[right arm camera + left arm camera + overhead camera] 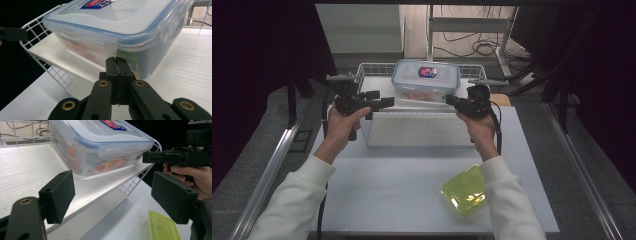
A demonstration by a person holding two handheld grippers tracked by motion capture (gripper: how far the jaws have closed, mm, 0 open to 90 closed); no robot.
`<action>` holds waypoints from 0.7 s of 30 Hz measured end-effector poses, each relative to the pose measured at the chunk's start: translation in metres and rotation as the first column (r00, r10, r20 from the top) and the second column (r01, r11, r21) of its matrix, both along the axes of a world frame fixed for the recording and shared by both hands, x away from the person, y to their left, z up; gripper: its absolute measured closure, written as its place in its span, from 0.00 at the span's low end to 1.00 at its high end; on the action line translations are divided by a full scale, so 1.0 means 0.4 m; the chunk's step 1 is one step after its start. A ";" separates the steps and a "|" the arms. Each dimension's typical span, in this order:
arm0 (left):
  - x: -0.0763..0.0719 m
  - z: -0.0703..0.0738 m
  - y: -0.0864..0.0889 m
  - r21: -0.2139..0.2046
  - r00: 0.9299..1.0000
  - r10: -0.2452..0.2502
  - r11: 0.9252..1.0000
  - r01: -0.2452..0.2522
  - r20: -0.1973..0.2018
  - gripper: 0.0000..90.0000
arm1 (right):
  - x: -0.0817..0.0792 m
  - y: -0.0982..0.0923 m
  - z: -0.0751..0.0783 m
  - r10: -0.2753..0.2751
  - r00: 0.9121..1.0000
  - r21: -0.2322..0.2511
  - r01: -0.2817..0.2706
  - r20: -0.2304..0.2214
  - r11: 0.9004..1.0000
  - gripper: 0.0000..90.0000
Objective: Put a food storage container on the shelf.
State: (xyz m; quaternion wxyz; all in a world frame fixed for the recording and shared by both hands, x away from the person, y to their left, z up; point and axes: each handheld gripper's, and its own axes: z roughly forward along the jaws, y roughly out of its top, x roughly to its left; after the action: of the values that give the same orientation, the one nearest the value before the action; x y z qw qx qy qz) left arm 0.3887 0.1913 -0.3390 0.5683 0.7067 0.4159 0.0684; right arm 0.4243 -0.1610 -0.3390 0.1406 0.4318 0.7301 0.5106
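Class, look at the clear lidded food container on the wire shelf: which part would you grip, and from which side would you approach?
Probably its two short ends, one gripper per end. The container sits upright and looks broad; the left gripper is open beside one end, the shut right gripper beside the other.

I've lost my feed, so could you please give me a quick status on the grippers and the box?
Left gripper open, right gripper shut, empty, both beside clear lidded box. Box sits on white wire shelf. Nothing in the way.
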 end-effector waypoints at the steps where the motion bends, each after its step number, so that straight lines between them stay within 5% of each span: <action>1: 0.000 -0.003 0.001 0.001 1.000 0.000 1.000 0.000 -0.004 0.21 | 0.006 -0.004 0.001 -0.010 1.000 0.003 0.010 0.000 1.000 0.99; 15: -0.002 -0.011 0.003 0.003 1.000 -0.003 1.000 0.003 -0.003 0.20 | 0.018 -0.015 -0.001 -0.029 1.000 0.022 0.029 0.001 0.999 0.99; 21: -0.044 -0.016 0.007 0.032 1.000 0.005 0.999 -0.006 0.030 0.20 | -0.034 -0.023 0.008 0.023 1.000 0.029 -0.023 0.022 0.999 0.99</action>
State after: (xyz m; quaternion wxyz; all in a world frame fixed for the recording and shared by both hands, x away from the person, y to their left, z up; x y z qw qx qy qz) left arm 0.3710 0.1942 -0.3456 0.5627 0.7136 0.4080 0.0873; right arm 0.4108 -0.1702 -0.3357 0.1362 0.4199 0.7259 0.5274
